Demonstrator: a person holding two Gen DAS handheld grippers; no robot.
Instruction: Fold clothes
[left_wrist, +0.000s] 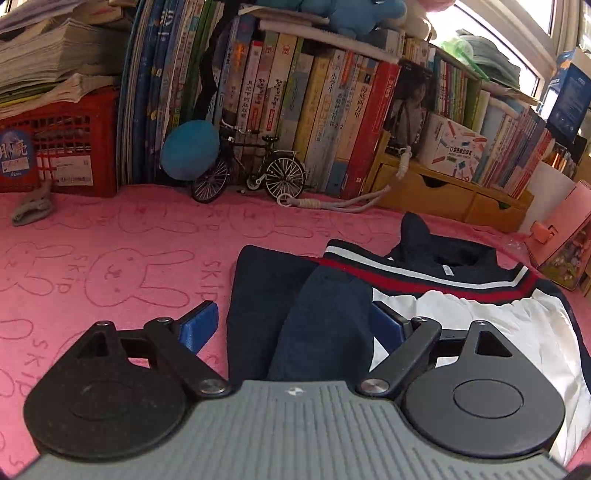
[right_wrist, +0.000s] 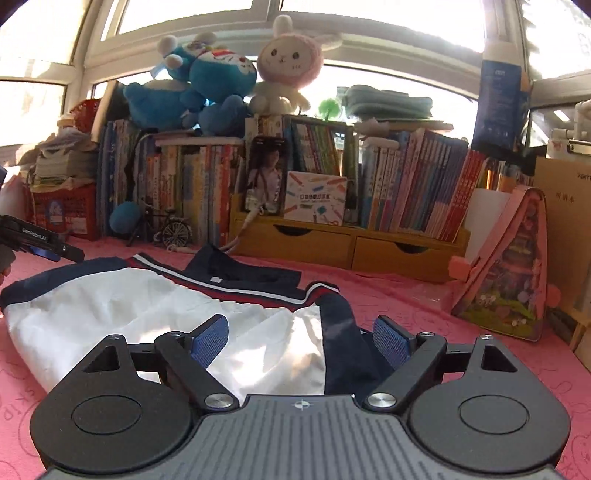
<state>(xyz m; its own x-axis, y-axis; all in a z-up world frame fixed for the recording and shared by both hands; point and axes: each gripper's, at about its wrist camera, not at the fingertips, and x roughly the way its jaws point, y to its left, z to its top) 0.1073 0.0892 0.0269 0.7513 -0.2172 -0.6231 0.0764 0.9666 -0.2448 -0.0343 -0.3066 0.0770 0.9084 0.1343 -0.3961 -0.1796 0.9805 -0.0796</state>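
A navy and white jacket (left_wrist: 480, 317) (right_wrist: 129, 295) with red and white stripes lies flat on the pink bunny-print cloth (left_wrist: 110, 266) (right_wrist: 424, 306). Its navy sleeve (left_wrist: 314, 314) is folded over the body and runs between the blue pads of my left gripper (left_wrist: 295, 325), which stands open above it. My right gripper (right_wrist: 301, 339) is open over the jacket's white panel and the other navy sleeve (right_wrist: 343, 332), with nothing pinched. In the right wrist view the left gripper (right_wrist: 48, 247) shows at the far left edge, by the jacket's shoulder.
Rows of books (left_wrist: 295, 96) (right_wrist: 424, 184), a red crate (left_wrist: 74, 147), a model bicycle (left_wrist: 251, 170), a white cord (left_wrist: 332, 203) and wooden drawers (right_wrist: 351, 247) line the back. Plush toys (right_wrist: 221, 81) sit on top. A pink bag (right_wrist: 509, 266) stands at the right.
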